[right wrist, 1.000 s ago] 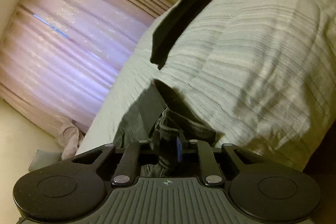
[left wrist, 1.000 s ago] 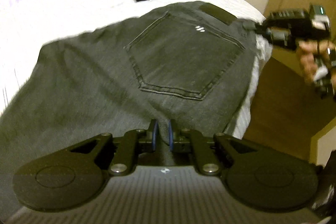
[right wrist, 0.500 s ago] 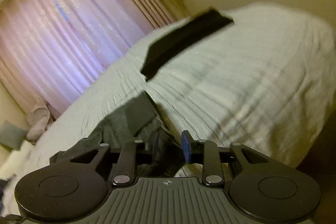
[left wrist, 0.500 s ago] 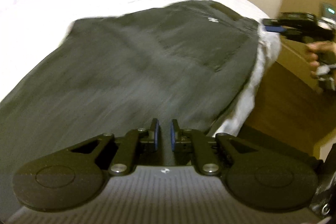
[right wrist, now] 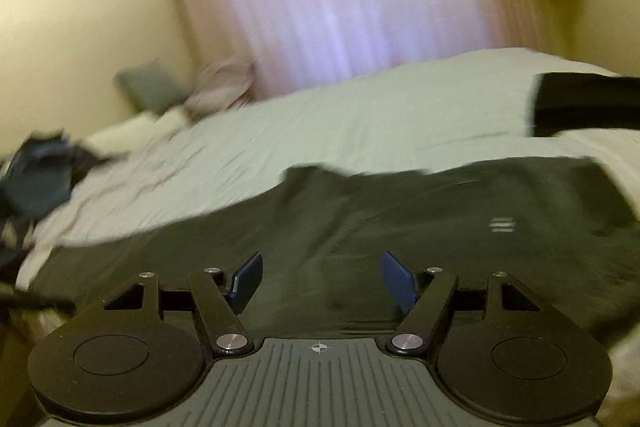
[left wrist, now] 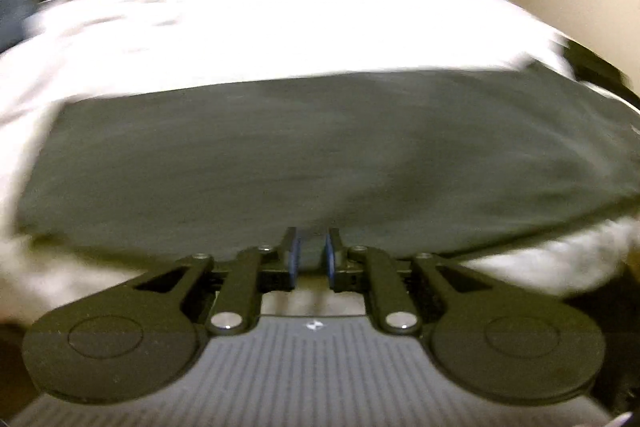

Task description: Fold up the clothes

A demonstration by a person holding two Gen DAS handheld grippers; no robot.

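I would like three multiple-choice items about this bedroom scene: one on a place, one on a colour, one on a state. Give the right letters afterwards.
1. Where does the folded black garment lie?
A) on the floor
B) on the bed, beyond the jeans
C) in a drawer

2. Which colour are the pads of the right tongs?
A) red
B) white
C) blue

3. How do the right tongs stand?
A) wide open
B) shut on a sock
C) out of view

Key:
1 B: it rests on the white cover past the jeans.
2 C: both pads show blue.
3 A: the jaws have just been opening, with nothing between them; the jeans lie beneath.
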